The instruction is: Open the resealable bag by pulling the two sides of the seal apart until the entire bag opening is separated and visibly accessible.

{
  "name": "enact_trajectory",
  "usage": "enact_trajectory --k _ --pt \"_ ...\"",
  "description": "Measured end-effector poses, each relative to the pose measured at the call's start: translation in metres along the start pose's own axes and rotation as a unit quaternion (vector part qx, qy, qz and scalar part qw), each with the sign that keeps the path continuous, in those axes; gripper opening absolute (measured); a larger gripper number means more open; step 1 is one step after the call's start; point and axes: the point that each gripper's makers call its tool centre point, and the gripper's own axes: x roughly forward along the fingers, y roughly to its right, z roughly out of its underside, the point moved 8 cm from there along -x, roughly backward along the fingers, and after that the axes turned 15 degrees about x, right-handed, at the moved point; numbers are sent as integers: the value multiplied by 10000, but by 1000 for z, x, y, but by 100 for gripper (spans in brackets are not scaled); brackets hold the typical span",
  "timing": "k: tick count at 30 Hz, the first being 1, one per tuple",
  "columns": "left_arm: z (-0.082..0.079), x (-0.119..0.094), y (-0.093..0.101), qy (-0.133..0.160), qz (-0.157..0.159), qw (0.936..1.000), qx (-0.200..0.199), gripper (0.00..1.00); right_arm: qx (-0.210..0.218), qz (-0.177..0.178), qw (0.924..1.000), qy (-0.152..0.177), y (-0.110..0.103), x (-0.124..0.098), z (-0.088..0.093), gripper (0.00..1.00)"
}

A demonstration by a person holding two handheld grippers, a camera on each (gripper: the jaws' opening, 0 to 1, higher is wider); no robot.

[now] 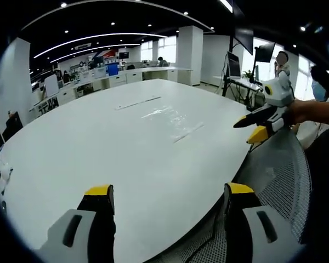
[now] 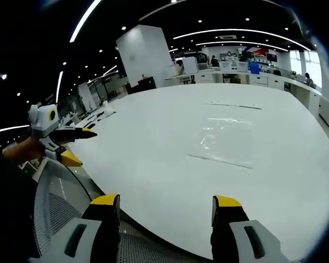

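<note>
- A clear resealable bag (image 2: 223,141) is seen lying flat on a wide white table (image 2: 153,181), right of centre in the right gripper view and just above centre in the left gripper view (image 1: 170,119); nothing is touching it.
- Its seal edge cannot be made out through the glare, so whether the bag is closed is not told; it is judged unopened, as it lies undisturbed.
- The left gripper (image 1: 167,200) is held at the bottom of its own view with its yellow-tipped jaws spread wide and nothing between them; it is also caught at the left edge of the right gripper view (image 2: 77,145), raised over a mesh chair back (image 2: 60,203).
- The right gripper (image 2: 167,205) is likewise parted and empty, and is shown at the right of the left gripper view (image 1: 255,127).
- Both tools are kept back at the table's near edge, well apart from the bag, apparently poised for an approach from either side of the seal.
- The pull is not yet begun.
</note>
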Motion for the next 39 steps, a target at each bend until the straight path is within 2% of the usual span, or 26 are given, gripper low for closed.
enact_trajectory --k 18,24,39 --pt "-6 2 2 -12 38 10000 60 81 62 -45 10000 62 1 -1 0 65" --pt "-10 9 6 5 97 9999 112 81 120 -34 9999 103 3 -2 -1 64" --pt "-8 1 3 53 -127 9999 104 80 51 -212 9998 -8 3 -5 -1 63"
